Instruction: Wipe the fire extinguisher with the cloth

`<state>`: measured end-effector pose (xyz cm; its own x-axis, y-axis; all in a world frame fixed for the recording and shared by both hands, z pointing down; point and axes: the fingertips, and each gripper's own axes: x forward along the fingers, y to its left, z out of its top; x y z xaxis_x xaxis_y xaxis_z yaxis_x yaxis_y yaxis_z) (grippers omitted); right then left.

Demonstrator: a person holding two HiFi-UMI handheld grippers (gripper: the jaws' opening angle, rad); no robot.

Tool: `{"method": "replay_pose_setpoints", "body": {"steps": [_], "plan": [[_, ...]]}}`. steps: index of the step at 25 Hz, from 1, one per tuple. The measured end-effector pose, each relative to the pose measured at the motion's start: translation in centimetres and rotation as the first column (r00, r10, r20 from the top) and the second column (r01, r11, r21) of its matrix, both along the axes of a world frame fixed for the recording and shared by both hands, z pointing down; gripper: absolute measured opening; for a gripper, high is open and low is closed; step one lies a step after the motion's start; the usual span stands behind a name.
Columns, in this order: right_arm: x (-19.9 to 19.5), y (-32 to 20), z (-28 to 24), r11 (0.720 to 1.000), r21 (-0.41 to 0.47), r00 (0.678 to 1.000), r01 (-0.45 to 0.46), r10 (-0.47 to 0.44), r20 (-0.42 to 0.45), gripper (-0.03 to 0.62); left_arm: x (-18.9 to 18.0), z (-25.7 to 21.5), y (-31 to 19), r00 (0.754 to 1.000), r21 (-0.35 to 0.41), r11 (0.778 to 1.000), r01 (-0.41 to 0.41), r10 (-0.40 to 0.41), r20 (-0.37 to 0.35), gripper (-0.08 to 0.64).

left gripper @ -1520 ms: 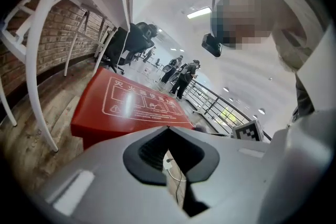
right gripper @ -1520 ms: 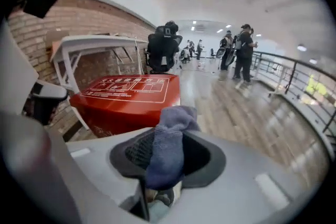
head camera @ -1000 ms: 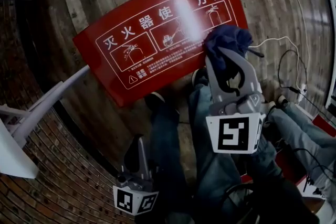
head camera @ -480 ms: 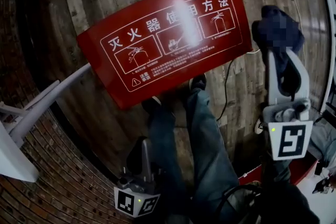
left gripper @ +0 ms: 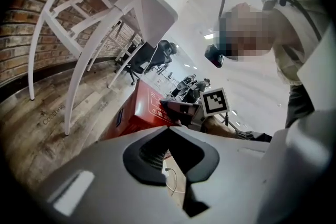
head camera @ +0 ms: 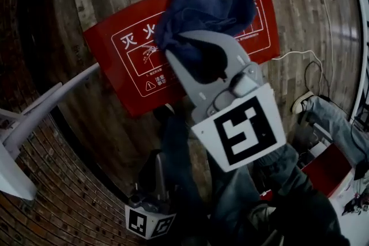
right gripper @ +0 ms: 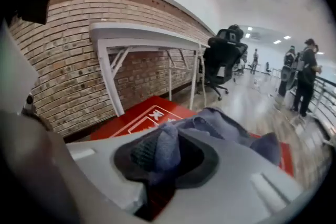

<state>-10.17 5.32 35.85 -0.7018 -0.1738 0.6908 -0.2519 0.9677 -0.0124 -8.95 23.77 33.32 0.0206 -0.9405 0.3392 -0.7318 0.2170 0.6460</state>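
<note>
Right tool (head camera: 193, 52) clamps blue cloth (head camera: 202, 6) over red fire extinguisher box (head camera: 124, 66); left tool (head camera: 155, 158) closed, empty.
Only right gripper view shows office chair (right gripper: 226, 52) past white bench (right gripper: 142, 34); cloth covers part of the box label.

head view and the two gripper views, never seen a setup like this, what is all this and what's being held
No robot here: a person holds a two-jaw gripper in each hand. The head view comes from a camera on the person's head, looking down at the wood floor; each gripper view comes from a camera riding on that gripper, looking along its jaws. On the floor lies a red fire extinguisher box with white printed instructions. The right gripper is shut on a dark blue cloth, over the box. The left gripper, low in the head view, is shut and empty.
</note>
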Motion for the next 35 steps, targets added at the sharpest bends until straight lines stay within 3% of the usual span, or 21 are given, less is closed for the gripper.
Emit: {"method": "replay_pose_setpoints", "body": {"steps": [4,8,10,12,14,17,19,22,25,27,29,32,35], "plan": [[-5.3,7.9,-0.5,0.966,-0.051,0.967,0.255,-0.253,0.042,0.064,-0.4,0.2,0.4,1.0,-0.014,1.0,0.023,-0.023,0.001,0.0],[-0.6,8.1,-0.3,0.957,0.023,0.957,0.288,-0.288,0.012,0.064,-2.1,-0.5,0.8,0.999,0.008,0.999,0.052,-0.052,0.013,0.0],[3.0,4.6,-0.3,0.978,0.066,0.98,0.2,-0.2,-0.014,0.064,-2.7,-0.6,1.1,0.998,0.01,0.998,0.057,-0.057,0.025,0.0],[7.1,-0.2,0.1,0.998,0.062,0.997,-0.013,0.017,-0.075,0.064,-2.6,-0.4,1.4,0.998,0.007,0.998,0.062,-0.062,0.029,0.0],[9.4,-4.6,0.2,0.981,0.074,0.977,-0.177,0.184,-0.104,0.064,-2.0,-0.2,1.5,0.998,0.002,0.998,0.061,-0.061,0.023,0.0],[7.1,-7.8,-0.6,0.969,0.117,0.974,-0.218,0.223,-0.031,0.064,-1.0,-0.1,1.3,0.999,-0.001,0.999,0.043,-0.043,0.019,0.0],[3.0,-6.9,-0.8,0.979,0.115,0.986,-0.168,0.167,0.018,0.064,-0.9,-0.1,1.3,0.999,-0.002,0.999,0.035,-0.035,0.02,0.0],[-3.5,-0.8,-0.5,1.0,0.031,1.0,0.002,-0.003,0.03,0.064,-1.3,0.1,1.6,0.999,-0.005,0.999,0.035,-0.035,0.025,0.0],[-6.9,6.8,-0.5,0.982,-0.02,0.979,0.187,-0.184,0.086,0.064,-1.6,0.2,1.6,0.999,-0.012,0.999,0.043,-0.043,0.032,0.0],[-6.3,10.5,-0.5,0.96,-0.044,0.957,0.278,-0.273,0.096,0.064,-1.6,0.2,1.5,0.998,-0.013,0.999,0.048,-0.048,0.036,0.0],[-4.1,12.3,-0.2,0.947,-0.091,0.95,0.309,-0.301,0.088,0.064,-1.5,0.1,1.5,0.998,-0.012,0.999,0.049,-0.049,0.037,0.0],[0.8,12.3,0.4,0.945,-0.159,0.958,0.286,-0.282,0.043,0.064,-1.1,0.3,1.4,0.998,-0.012,0.999,0.047,-0.047,0.032,0.0],[6.1,9.7,1.4,0.968,-0.082,0.971,0.236,-0.239,-0.027,0.064,-0.6,0.4,1.4,0.999,-0.012,0.999,0.041,-0.041,0.025,0.0]]}}
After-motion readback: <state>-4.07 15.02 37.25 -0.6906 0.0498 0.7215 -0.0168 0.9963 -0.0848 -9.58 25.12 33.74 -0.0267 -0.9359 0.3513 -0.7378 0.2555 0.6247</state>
